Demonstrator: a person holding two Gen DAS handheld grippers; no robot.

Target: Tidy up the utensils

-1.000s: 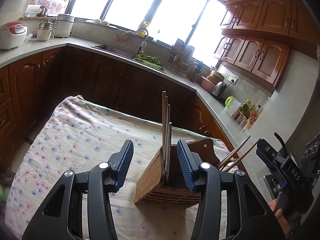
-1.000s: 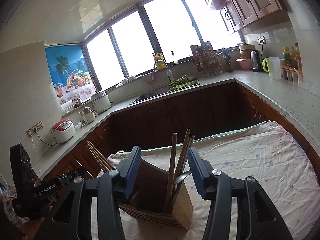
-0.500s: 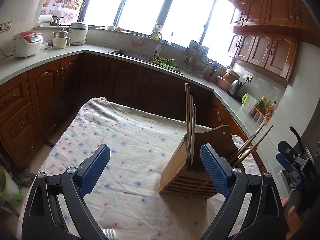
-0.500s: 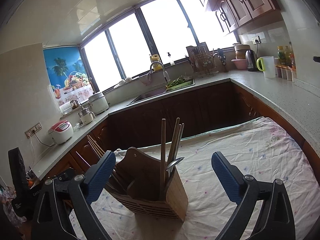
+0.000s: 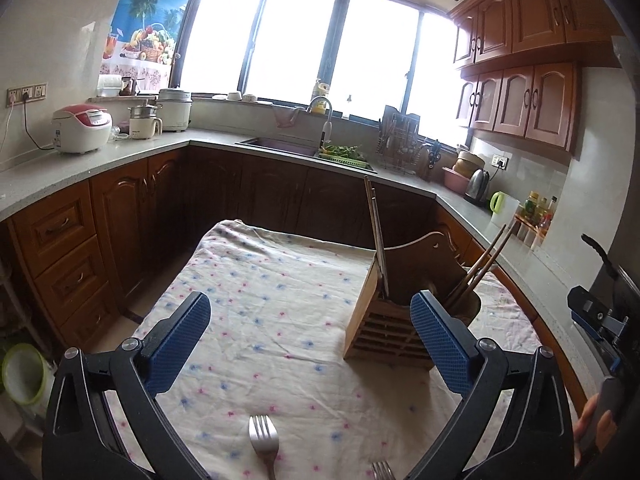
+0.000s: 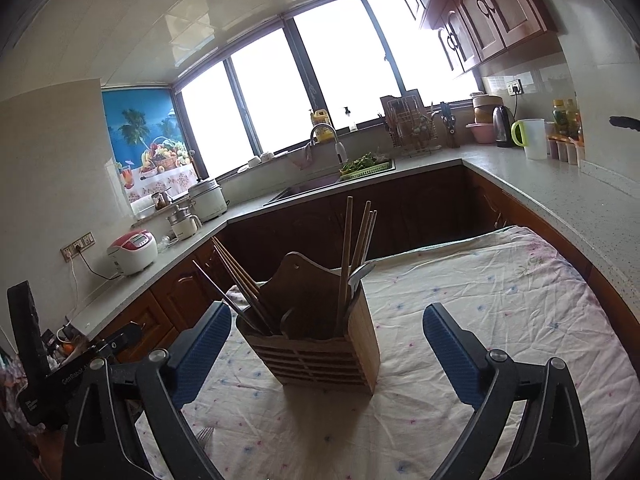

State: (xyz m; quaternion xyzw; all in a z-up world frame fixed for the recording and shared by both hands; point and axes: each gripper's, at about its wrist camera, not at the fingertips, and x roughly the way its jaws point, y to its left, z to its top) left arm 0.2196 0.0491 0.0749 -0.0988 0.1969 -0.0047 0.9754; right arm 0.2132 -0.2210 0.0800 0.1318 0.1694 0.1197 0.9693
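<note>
The left gripper (image 5: 310, 340) hangs over the cloth-covered counter (image 5: 256, 312) with its jaws spread wide; they have just been opening, and nothing lies between them but bare flowered cloth and, nearer the camera, a fork (image 5: 264, 442) lying flat, tines pointing away. A second fork's tines (image 5: 382, 470) peep in at the bottom edge. The wooden utensil holder (image 5: 394, 320) stands upright on the cloth just beyond the left gripper's right-hand pad, outside the gap. The right gripper (image 6: 327, 346) also stands wide open, having just been opening, and grips nothing: the holder sits between its pads, nearer the left-hand one, and clear of both. Chopsticks (image 6: 354, 256) stand in one compartment and more chopsticks (image 6: 240, 280) lean out of the other; a spoon (image 6: 360, 274) shows beside the upright ones.
</note>
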